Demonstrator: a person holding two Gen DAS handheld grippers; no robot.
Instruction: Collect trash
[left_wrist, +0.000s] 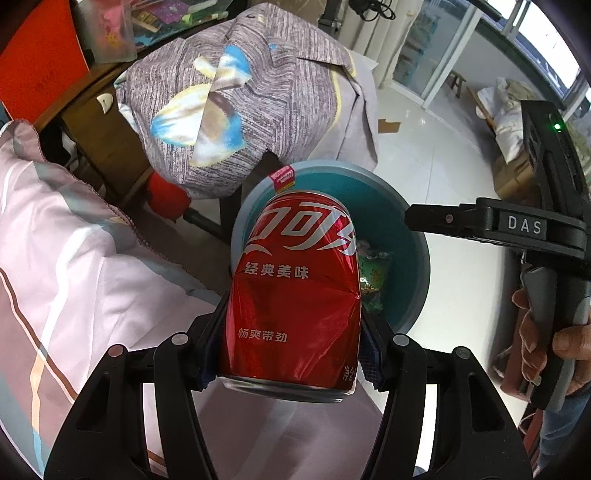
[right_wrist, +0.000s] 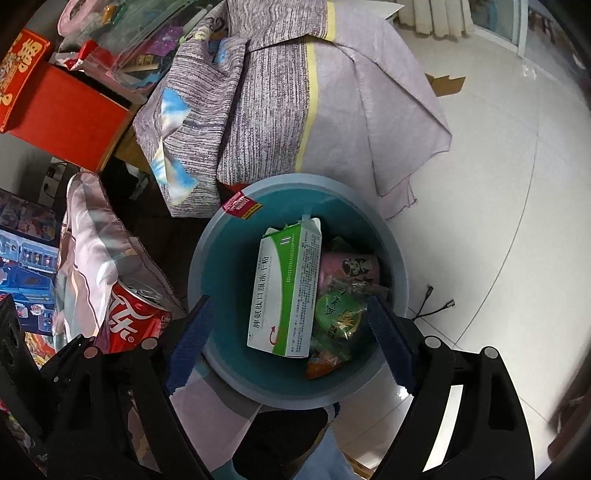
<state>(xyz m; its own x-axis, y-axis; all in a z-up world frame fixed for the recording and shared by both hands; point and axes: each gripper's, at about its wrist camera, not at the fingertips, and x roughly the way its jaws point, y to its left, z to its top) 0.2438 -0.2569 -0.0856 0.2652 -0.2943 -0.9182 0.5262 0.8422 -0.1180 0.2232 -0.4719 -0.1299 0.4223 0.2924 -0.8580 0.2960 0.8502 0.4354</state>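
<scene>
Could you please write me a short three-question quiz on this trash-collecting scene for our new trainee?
1. True or false: the left gripper is empty.
2. Which item lies inside the blue bin? A) the green-and-white box B) the orange carton C) the striped pillow
3. Fill in: the right gripper's fingers stand ____ above the bin.

Key
1. False: it is shut on the dented red can.
2. A.
3. Open, with nothing pressed between them.
</scene>
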